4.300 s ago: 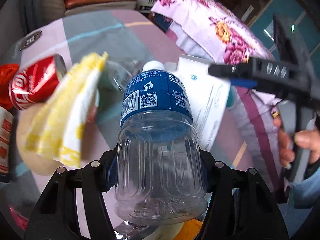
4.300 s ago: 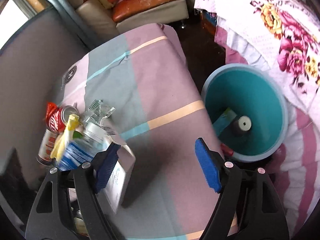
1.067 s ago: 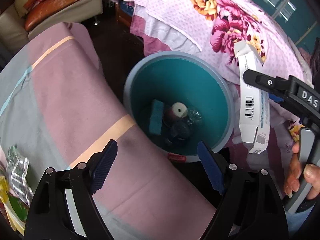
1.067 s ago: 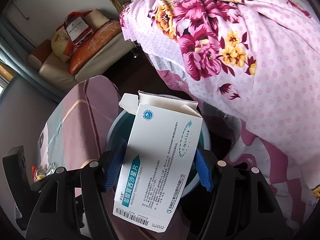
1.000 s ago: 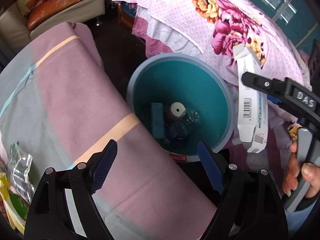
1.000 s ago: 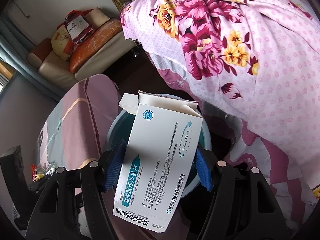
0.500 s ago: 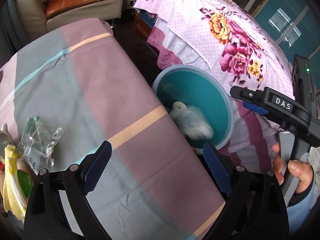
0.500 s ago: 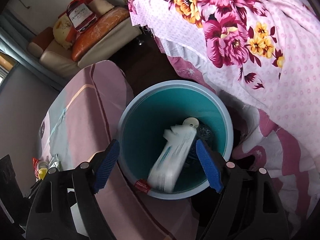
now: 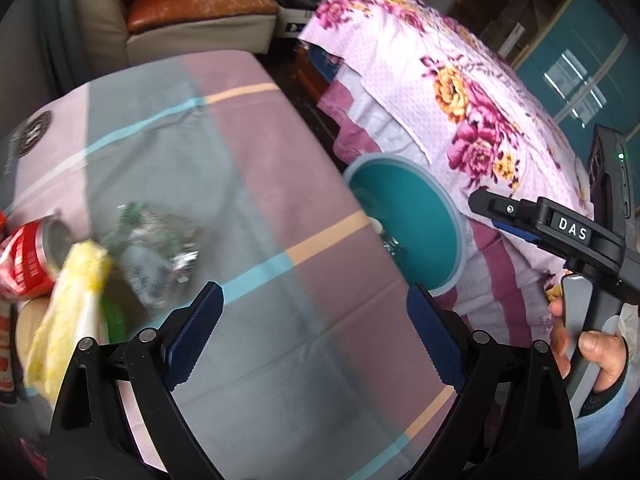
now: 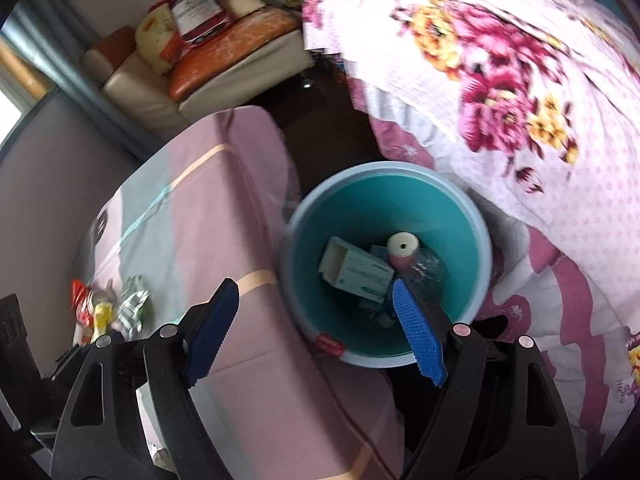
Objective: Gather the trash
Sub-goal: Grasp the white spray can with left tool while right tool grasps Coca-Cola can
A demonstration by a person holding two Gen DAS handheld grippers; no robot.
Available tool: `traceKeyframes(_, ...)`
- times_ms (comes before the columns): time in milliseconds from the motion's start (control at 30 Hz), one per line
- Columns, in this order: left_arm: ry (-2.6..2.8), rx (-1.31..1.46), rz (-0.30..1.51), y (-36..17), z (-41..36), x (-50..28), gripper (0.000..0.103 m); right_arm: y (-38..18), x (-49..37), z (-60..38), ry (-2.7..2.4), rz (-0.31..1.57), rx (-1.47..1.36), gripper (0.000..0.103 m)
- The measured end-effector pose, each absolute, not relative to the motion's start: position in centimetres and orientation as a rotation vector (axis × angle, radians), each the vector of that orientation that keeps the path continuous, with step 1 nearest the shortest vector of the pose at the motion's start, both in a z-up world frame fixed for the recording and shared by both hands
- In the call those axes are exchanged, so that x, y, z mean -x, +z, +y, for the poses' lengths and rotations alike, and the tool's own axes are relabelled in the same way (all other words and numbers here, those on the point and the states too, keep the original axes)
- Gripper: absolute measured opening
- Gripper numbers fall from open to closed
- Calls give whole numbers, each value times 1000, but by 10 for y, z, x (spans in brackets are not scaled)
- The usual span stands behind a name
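Left wrist: the left tongs [image 9: 314,338] gape with nothing between them over the counter [image 9: 256,184]. The leftover trash, a wrapper [image 9: 154,248], a yellow bag [image 9: 70,312] and a can [image 9: 30,258], lies at ten o'clock, nearest this hand.

Right wrist: the right tongs [image 10: 316,334] are spread and bare above the bin [image 10: 486,256], which sits at one o'clock with the box [image 10: 356,274] inside.
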State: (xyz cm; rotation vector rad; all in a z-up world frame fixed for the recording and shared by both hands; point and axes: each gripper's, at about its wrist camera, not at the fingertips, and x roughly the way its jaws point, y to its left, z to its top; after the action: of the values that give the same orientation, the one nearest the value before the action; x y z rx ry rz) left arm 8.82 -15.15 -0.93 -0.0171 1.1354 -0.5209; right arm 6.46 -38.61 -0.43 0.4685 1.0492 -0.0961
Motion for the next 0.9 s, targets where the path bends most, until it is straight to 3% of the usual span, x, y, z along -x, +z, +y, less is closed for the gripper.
traceKeyframes(467,-350,112,1071,10,-8,-74,93,28,-93,-249,155,1099,-131,76)
traceKeyframes(900,-142,122,1087,-8,132,-67,93,31,-136,-96,464,1168,260,76)
